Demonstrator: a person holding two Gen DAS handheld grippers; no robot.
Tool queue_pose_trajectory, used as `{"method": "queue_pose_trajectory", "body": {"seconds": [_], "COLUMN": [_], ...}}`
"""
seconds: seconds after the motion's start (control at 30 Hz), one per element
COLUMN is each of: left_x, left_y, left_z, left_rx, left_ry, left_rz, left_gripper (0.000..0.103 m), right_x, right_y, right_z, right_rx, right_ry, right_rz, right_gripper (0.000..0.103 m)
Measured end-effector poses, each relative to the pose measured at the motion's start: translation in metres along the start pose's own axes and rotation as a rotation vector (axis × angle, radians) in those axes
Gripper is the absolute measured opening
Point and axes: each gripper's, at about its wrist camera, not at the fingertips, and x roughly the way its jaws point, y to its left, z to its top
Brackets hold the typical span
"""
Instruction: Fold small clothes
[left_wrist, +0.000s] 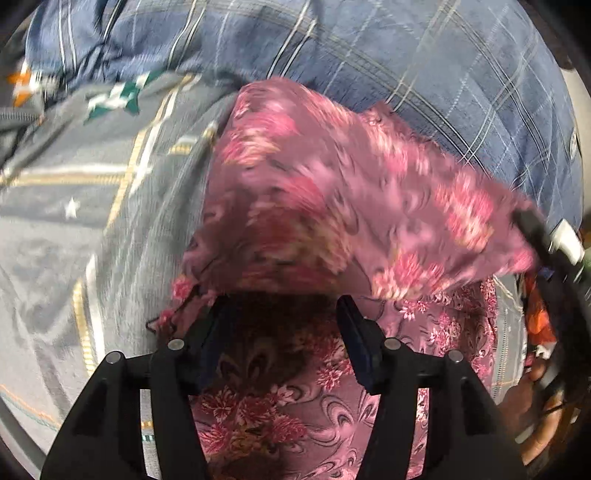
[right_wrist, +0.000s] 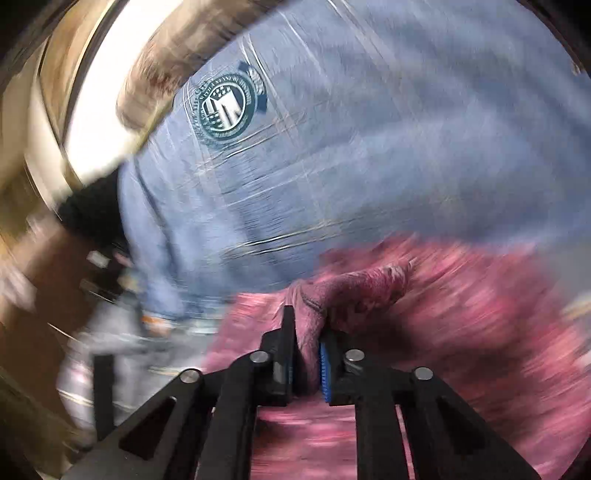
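Cloth (left_wrist: 332, 192) pink floral, clamped in right gripper (right_wrist: 306, 328); left gripper (left_wrist: 284, 306) spread apart over it

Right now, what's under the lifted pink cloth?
Under the lifted flap of pink cloth lies more of the same cloth, with the open left tongs over it. Beyond are a grey blanket and blue plaid bedding. What lies beneath is hidden.

Right wrist view motion-blurred; pink floral cloth (right_wrist: 461, 314) smeared, pattern unreadable. Crest (right_wrist: 227, 107) lettering on blue shirt illegible. Left view: raised cloth hides bed behind.
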Motion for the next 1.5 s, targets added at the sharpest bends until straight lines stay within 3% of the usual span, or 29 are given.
{"method": "queue_pose_trajectory", "body": {"seconds": [0.03, 0.13, 0.2, 0.33, 0.47, 0.53, 0.6, 0.63, 0.73, 0.8, 0.83, 0.9, 0.93, 1.07, 1.13, 1.17, 1.23, 1.33, 1.43, 1.5], "left_x": [0.002, 0.000, 0.000, 0.001, 0.001, 0.001, 0.002, 0.003, 0.003, 0.003, 0.003, 0.003, 0.003, 0.002, 0.003, 0.003, 0.005, 0.006, 0.002, 0.000], "left_y": [0.003, 0.004, 0.004, 0.003, 0.002, 0.000, -0.001, 0.000, -0.001, -0.001, -0.001, -0.001, 0.000, -0.002, -0.005, -0.006, -0.007, -0.008, -0.008, -0.011], "left_z": [-0.001, -0.004, -0.004, -0.002, -0.005, -0.005, -0.004, -0.004, -0.004, -0.004, -0.004, -0.005, -0.005, -0.002, -0.001, 0.000, 0.001, 0.004, 0.008, 0.011], "left_rx": [-0.008, -0.001, 0.000, 0.002, 0.018, 0.033, 0.041, 0.042, 0.043, 0.043, 0.042, 0.038, 0.036, 0.022, 0.020, 0.021, 0.022, 0.012, 0.016, 0.035], "left_ry": [0.003, -0.009, -0.007, -0.003, -0.002, 0.001, 0.003, 0.004, 0.004, 0.000, -0.003, -0.007, -0.008, -0.001, 0.007, 0.009, 0.012, 0.017, 0.004, -0.022], "left_rz": [0.000, -0.001, -0.002, -0.001, 0.010, 0.018, 0.018, 0.015, 0.014, 0.012, 0.011, 0.008, 0.007, 0.010, 0.010, 0.014, 0.023, 0.035, 0.046, 0.081], "left_gripper": [0.057, 0.057, 0.057, 0.057, 0.057, 0.057, 0.058, 0.058, 0.061, 0.062, 0.063, 0.063, 0.063, 0.064, 0.064, 0.064, 0.064, 0.064, 0.064, 0.064], "right_x": [0.001, 0.003, -0.008, -0.019, 0.010, 0.034, 0.050, 0.048, 0.010, -0.019, -0.035, -0.047, -0.050, -0.051, -0.043, -0.035, -0.015, -0.004, 0.005, -0.005], "right_y": [-0.009, -0.055, -0.085, -0.131, -0.141, -0.148, -0.151, -0.149, -0.128, -0.118, -0.116, -0.125, -0.138, -0.184, -0.192, -0.193, -0.195, -0.191, -0.186, -0.180], "right_z": [0.000, -0.008, -0.012, -0.019, -0.020, -0.024, -0.028, -0.025, 0.007, 0.026, 0.035, 0.037, 0.032, -0.013, -0.030, -0.034, -0.039, -0.037, -0.027, -0.016], "right_rx": [-0.011, 0.140, 0.262, 0.496, 0.553, 0.653, 0.736, 0.745, 0.590, 0.461, 0.379, 0.320, 0.348, 0.591, 0.647, 0.658, 0.681, 0.668, 0.669, 0.624], "right_ry": [0.045, 0.154, 0.136, 0.103, 0.150, 0.165, 0.207, 0.172, -0.006, -0.101, -0.132, -0.110, -0.081, 0.016, 0.047, 0.068, 0.134, 0.103, 0.100, 0.048], "right_rz": [-0.024, -0.041, -0.048, -0.009, 0.051, 0.123, 0.180, 0.253, 0.300, 0.245, 0.121, -0.073, -0.094, 0.019, 0.042, 0.047, 0.041, -0.006, 0.034, 0.046], "right_gripper": [0.028, 0.030, 0.030, 0.042, 0.045, 0.056, 0.043, 0.011, 0.007, 0.007, 0.011, 0.024, 0.034, 0.039, 0.044, 0.054, 0.057, 0.055, 0.006, 0.006]}}
